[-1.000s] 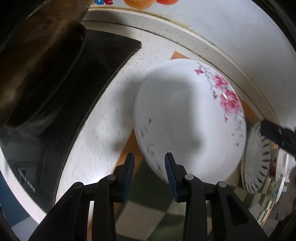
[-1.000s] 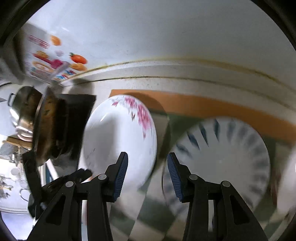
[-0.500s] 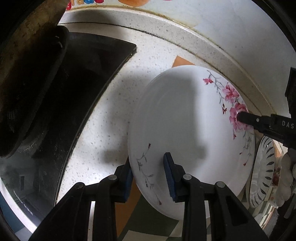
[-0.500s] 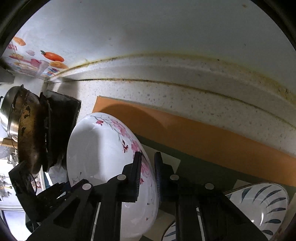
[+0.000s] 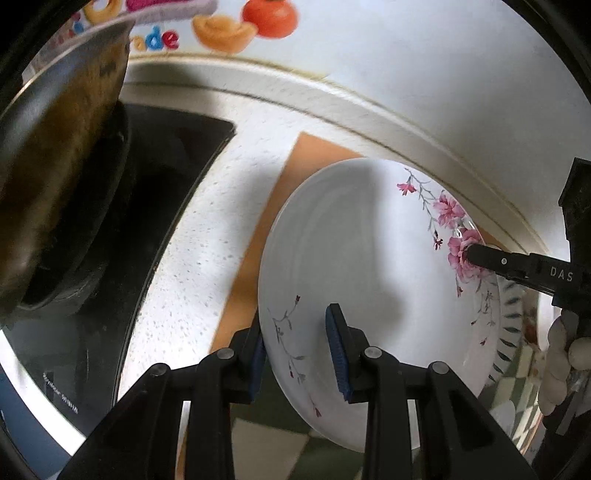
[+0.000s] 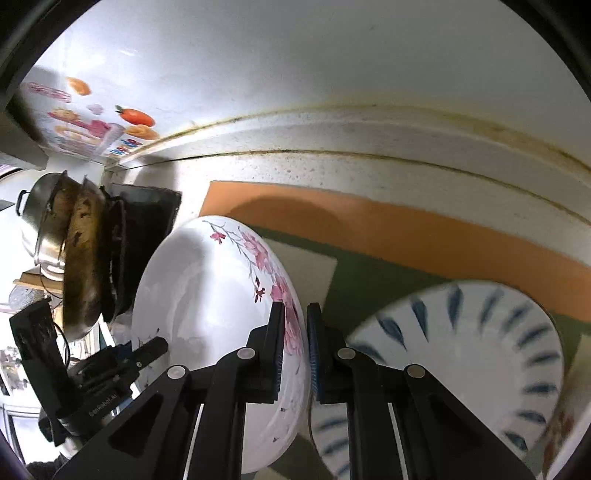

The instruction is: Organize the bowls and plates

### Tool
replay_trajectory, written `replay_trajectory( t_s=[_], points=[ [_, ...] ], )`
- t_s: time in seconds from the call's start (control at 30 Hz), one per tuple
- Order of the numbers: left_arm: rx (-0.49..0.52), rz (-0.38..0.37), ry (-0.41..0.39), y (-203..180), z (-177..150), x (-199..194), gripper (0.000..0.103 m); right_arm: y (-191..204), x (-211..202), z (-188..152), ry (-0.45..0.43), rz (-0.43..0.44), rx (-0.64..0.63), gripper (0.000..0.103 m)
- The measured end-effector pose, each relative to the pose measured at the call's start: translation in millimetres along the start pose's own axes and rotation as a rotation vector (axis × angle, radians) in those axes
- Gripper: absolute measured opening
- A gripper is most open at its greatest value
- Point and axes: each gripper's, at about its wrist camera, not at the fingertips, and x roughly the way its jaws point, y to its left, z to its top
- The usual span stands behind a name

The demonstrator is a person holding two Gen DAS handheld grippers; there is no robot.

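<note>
A white plate with pink flowers (image 5: pixel 362 280) is held off the mat, tilted. My left gripper (image 5: pixel 297 350) straddles its near left rim, one finger under and one over, and looks closed on it. My right gripper (image 6: pixel 295 343) is shut on the opposite, flowered rim (image 6: pixel 288 314); its finger shows in the left wrist view (image 5: pixel 491 258). The plate fills the left half of the right wrist view (image 6: pixel 207 314). A white plate with blue leaf marks (image 6: pixel 461 350) lies to the right, partly under the flowered plate (image 5: pixel 511 325).
An orange and green checked mat (image 6: pixel 388 240) covers the speckled counter (image 5: pixel 207 236). A black stove (image 5: pixel 155 192) with a dirty pan (image 5: pixel 55 155) stands to the left. A white wall with a fruit sticker (image 5: pixel 258 22) runs behind. Another floral dish (image 6: pixel 565 435) sits at far right.
My right gripper moved from the blue plate to the flowered plate's rim and shut on it. My left gripper slid onto the near rim. The plate has risen and tilted.
</note>
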Motion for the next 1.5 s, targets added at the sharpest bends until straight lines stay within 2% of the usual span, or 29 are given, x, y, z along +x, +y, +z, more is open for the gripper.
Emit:
replay_trajectory(
  t_s=[0.23, 0.33, 0.57, 0.87, 1.0, 1.23, 1.5],
  points=[
    [0.064, -0.033, -0.008, -31.0, -20.1, -43.7, 0.028, -13.3, -67.9, -51.6, -0.066, 0.012, 0.021, 0.014],
    [0.105, -0.05, -0.003, -59.4, -30.7, -56.9, 0.028, -27.5, -97.6, -83.0, -0.092, 0.006, 0.051, 0.014],
    [0.231, -0.097, 0.048, -119.0, -84.4, -60.1, 0.028, -74.9, -154.1, -165.7, -0.139, -0.006, 0.147, 0.014],
    [0.36, -0.086, 0.144, -172.6, -144.7, -31.9, 0.028, -140.6, -169.2, -279.3, -0.133, -0.028, 0.273, 0.014],
    [0.399, -0.066, 0.183, -186.6, -164.2, -18.4, 0.028, -162.6, -167.9, -311.9, -0.127, -0.038, 0.313, 0.014],
    [0.421, -0.044, 0.244, -198.0, -181.1, 1.4, 0.028, -178.9, -160.6, -339.1, -0.108, -0.057, 0.342, 0.014],
    [0.426, -0.016, 0.259, -201.7, -176.4, 10.6, 0.029, -182.9, -151.9, -340.9, -0.094, -0.046, 0.367, 0.014]
  ],
)
